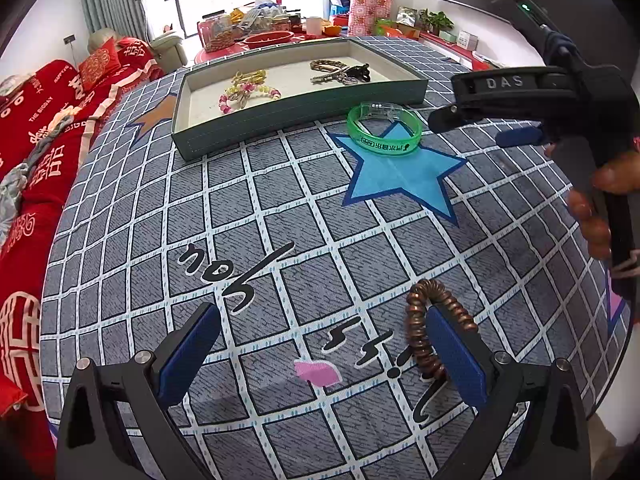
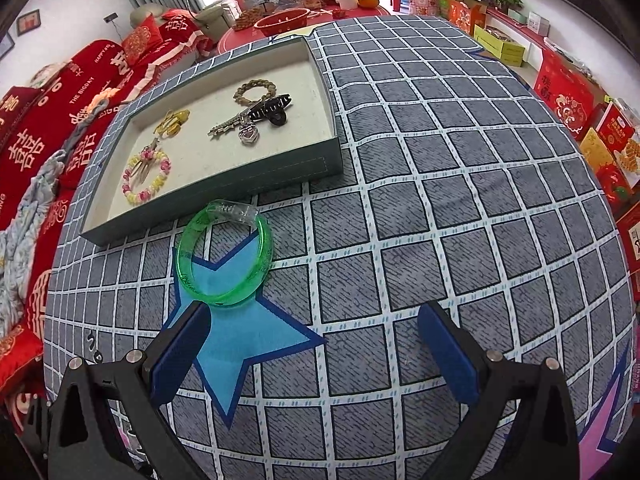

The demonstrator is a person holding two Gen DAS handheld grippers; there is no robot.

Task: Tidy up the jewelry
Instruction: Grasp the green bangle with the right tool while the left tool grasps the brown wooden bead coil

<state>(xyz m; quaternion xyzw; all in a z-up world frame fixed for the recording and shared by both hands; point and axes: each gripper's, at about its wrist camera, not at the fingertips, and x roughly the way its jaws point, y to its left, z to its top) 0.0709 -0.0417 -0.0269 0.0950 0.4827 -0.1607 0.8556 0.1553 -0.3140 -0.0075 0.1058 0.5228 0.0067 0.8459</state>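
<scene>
A brown coiled bead bracelet (image 1: 416,320) lies on the checked tablecloth, looped around the tip of the right finger of my open left gripper (image 1: 322,332). Further off, a clear green bangle (image 1: 384,144) rests on a blue star print, just before the grey-green tray (image 1: 280,120). In the right wrist view the green bangle (image 2: 267,244) sits just ahead of the left finger of my open right gripper (image 2: 316,320), which holds nothing. The tray (image 2: 224,184) holds a pastel bead bracelet (image 2: 136,198), a yellow clip (image 2: 172,122), a brownish bracelet (image 2: 240,94), a black hair claw (image 2: 272,110) and a silver chain (image 2: 248,134).
A person's hand (image 1: 608,184) holds the right gripper (image 1: 476,128) at the right. A red-covered sofa (image 1: 36,128) runs along the table's left side. Behind stands a cluttered red table (image 2: 288,16); red boxes (image 2: 568,92) are stacked to the right.
</scene>
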